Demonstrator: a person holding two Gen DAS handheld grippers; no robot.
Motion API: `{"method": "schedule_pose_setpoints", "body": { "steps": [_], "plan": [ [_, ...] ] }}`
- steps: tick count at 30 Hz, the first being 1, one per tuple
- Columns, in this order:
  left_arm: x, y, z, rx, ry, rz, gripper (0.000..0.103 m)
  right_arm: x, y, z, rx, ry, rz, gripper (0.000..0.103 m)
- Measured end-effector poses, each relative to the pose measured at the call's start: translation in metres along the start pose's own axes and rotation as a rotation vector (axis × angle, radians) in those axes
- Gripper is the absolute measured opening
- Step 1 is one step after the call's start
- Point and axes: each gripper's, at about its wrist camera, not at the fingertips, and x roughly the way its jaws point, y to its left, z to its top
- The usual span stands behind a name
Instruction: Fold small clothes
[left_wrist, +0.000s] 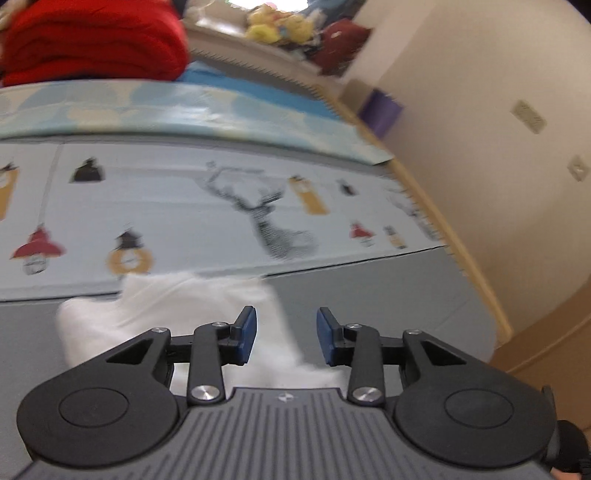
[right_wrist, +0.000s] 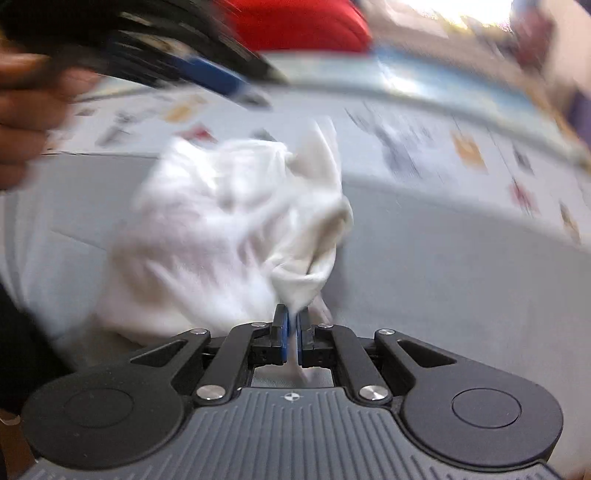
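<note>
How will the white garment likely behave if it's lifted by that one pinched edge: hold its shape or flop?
Probably flop: the white garment lies bunched in soft folds. It looks thin and light, since the right hand-held gripper holds a narrow twist of it between nearly closed pads. It may sag and unfold, as the left hand-held gripper is open.

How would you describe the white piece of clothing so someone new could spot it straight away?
Start at the grey mat below the light sheet printed with a deer. On it lies the white garment, crumpled, one edge pinched in the right hand-held gripper. It is the only plain white cloth; the folded pile behind is red.
</note>
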Motion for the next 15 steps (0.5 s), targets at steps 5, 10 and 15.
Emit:
{"method": "schedule_pose_setpoints", "body": {
  "steps": [5,10,15],
  "plan": [
    [0.004,0.022,-0.010,0.041,0.133,0.107,0.037,0.003,-0.014,-0.002,0.206,-0.025,0.101,0.035],
    [0.005,0.037,-0.029,0.114,0.274,0.088,0.037,0.035,-0.019,0.032,0.314,-0.017,0.071,0.054],
    [0.006,0.034,-0.063,0.304,0.403,0.079,0.037,0.048,-0.029,0.028,0.397,0.047,0.017,0.002]
  ]
}}
